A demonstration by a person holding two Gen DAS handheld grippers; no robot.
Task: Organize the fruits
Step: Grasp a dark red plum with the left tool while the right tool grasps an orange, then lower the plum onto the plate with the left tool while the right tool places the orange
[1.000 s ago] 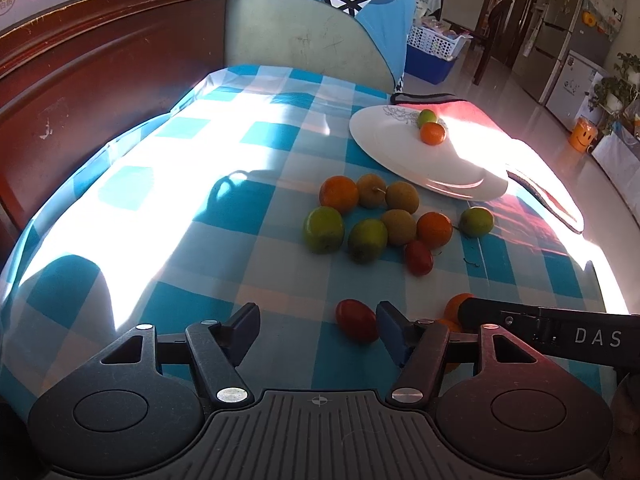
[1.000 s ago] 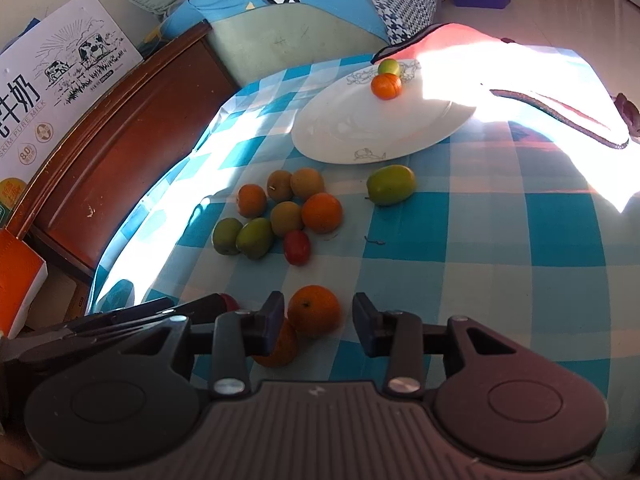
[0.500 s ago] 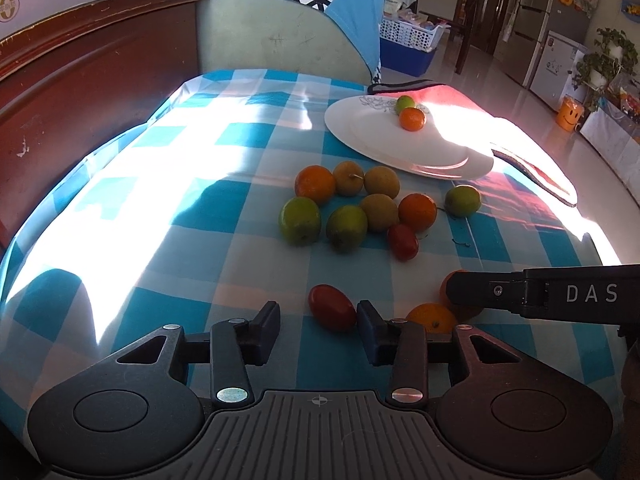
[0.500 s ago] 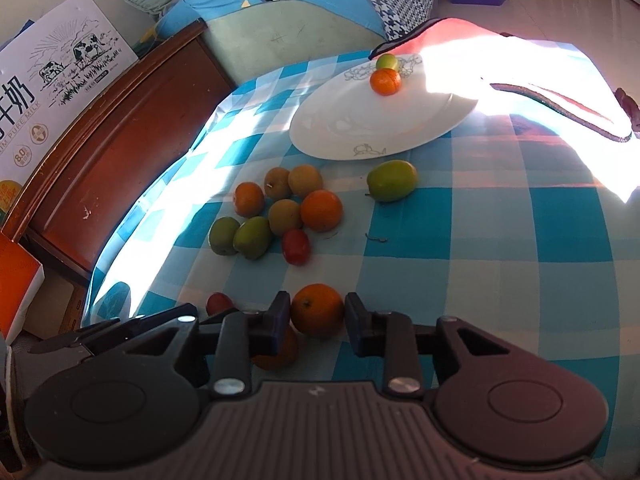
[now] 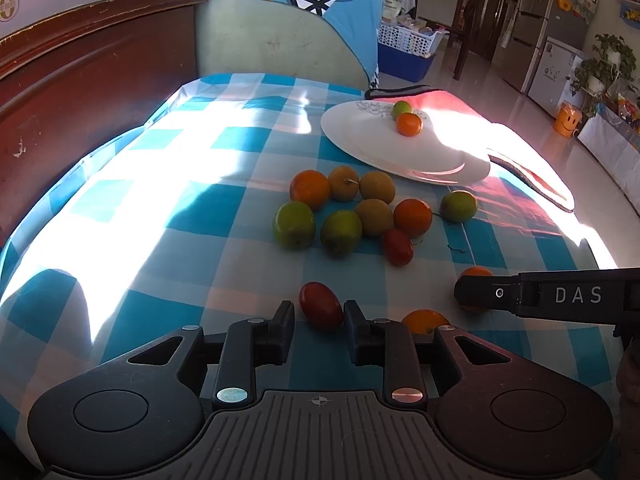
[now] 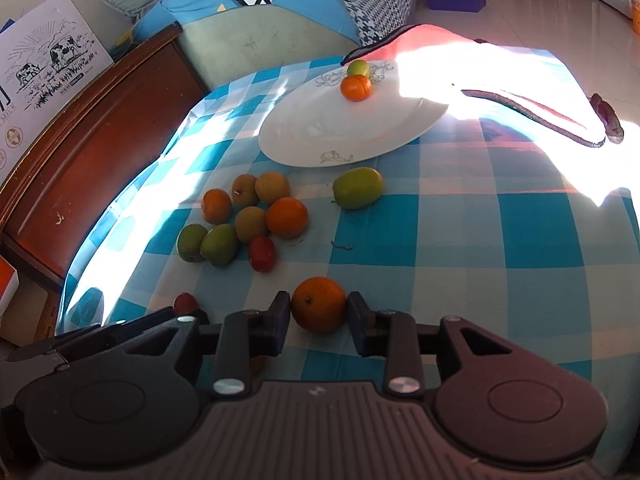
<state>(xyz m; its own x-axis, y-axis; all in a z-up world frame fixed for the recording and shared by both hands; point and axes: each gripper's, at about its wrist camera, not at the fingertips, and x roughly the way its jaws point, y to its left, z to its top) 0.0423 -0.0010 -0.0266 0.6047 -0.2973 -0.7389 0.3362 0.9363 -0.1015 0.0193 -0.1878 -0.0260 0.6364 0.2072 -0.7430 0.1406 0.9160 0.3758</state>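
A red tomato [image 5: 320, 305] lies on the blue-checked cloth between the fingers of my left gripper [image 5: 319, 309]. Its jaws are closing, pads against the tomato's sides. My right gripper [image 6: 318, 300] has a small orange [image 6: 319, 306] between its pads, touching both sides, its jaws easing open slightly. A white plate [image 6: 320, 136] at the far side carries one orange [image 6: 356, 88] and one green fruit [image 6: 357, 68]. Several loose fruits [image 5: 344, 208], green, brown, orange and red, cluster mid-table. A lone green fruit [image 6: 357, 188] lies nearer the plate.
Another orange [image 5: 424, 318] sits just right of my left gripper's right finger. A red mat [image 6: 540, 112] lies at the far right table edge. A dark wooden headboard [image 5: 80, 92] borders the left side, and a blue cushion [image 5: 280, 12] stands behind the table.
The left jaws have narrowed from wide apart to the red tomato's sides. The right jaws drew in onto the orange. Neither hand has shifted much.
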